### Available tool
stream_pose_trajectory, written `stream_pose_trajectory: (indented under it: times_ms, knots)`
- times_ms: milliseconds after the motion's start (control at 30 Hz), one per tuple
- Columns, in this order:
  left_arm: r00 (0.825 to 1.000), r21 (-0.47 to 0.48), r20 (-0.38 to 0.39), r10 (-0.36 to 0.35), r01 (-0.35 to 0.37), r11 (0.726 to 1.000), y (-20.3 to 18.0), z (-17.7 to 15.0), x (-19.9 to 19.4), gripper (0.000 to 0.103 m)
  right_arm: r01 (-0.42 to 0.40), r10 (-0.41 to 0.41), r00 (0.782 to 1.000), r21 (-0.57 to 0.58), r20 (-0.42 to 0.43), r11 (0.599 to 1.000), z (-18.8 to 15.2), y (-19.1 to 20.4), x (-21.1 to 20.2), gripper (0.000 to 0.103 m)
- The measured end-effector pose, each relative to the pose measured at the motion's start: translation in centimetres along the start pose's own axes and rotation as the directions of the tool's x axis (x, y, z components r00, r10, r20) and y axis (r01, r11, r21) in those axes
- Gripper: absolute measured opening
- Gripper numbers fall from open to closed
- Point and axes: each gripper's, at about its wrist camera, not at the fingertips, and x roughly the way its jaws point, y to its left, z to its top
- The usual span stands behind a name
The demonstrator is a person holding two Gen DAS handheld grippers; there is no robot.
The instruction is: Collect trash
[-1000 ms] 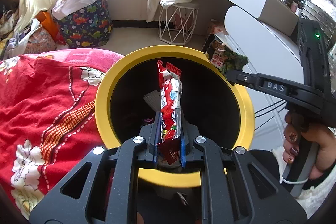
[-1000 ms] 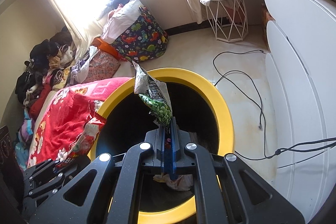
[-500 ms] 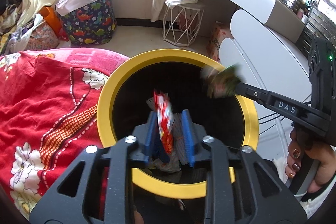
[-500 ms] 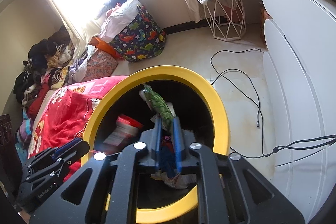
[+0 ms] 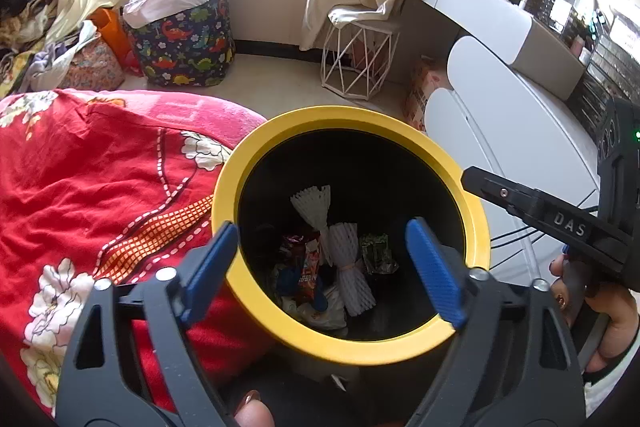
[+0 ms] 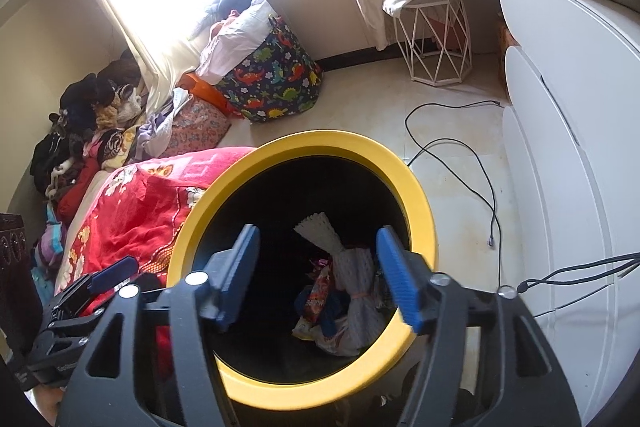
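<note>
A black trash bin with a yellow rim [image 5: 256,155] [image 6: 420,211] stands below both grippers. My left gripper [image 5: 320,267] is open and empty above the bin's mouth. My right gripper [image 6: 320,275] is open and empty above the bin too; it also shows in the left wrist view [image 5: 540,203]. At the bin's bottom lie a red snack wrapper [image 5: 310,267] [image 6: 320,297], a green wrapper [image 5: 376,253], white foam netting [image 5: 344,251] [image 6: 352,275] and other scraps.
A bed with a red floral blanket [image 5: 92,195] [image 6: 132,207] touches the bin's left side. White cabinet fronts [image 5: 512,131] [image 6: 560,107] stand at the right. Black cables [image 6: 472,155] lie on the floor. A dinosaur-print bag [image 5: 188,39] and a white wire stool [image 5: 360,55] stand farther back.
Both grippers opened. The red wrapper fell from my left gripper and the green wrapper from my right gripper into the bin.
</note>
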Motion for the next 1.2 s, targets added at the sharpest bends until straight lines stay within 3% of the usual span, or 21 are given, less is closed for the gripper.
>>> stream_pose_trajectory:
  times_ms: [200, 333, 700, 1200]
  knots:
    - [1.0, -0.014, 0.018, 0.017, -0.017, 1.0, 0.3, -0.2, -0.9, 0.091, 0.011, -0.011, 1.0, 0.002, 0.016, 1.0, 0.0, 0.2, -0.8, 0.086]
    - [0.999, -0.025, 0.031, 0.035, -0.035, 0.999, 0.7, -0.4, -1.8, 0.093, 0.023, -0.022, 0.999, -0.012, 0.029, 1.0, -0.1, 0.5, -1.3, 0.09]
    - [0.993, -0.06, 0.078, 0.093, -0.088, 0.994, 2.0, -1.0, -4.7, 0.093, 0.018, -0.009, 0.996, -0.096, 0.091, 0.995, -0.8, 3.0, -3.4, 0.096]
    - [0.972, -0.126, 0.152, 0.179, -0.161, 0.979, 4.4, -2.4, -9.8, 0.093, -0.013, 0.059, 0.98, -0.236, 0.188, 0.972, -2.8, 7.9, -6.0, 0.096]
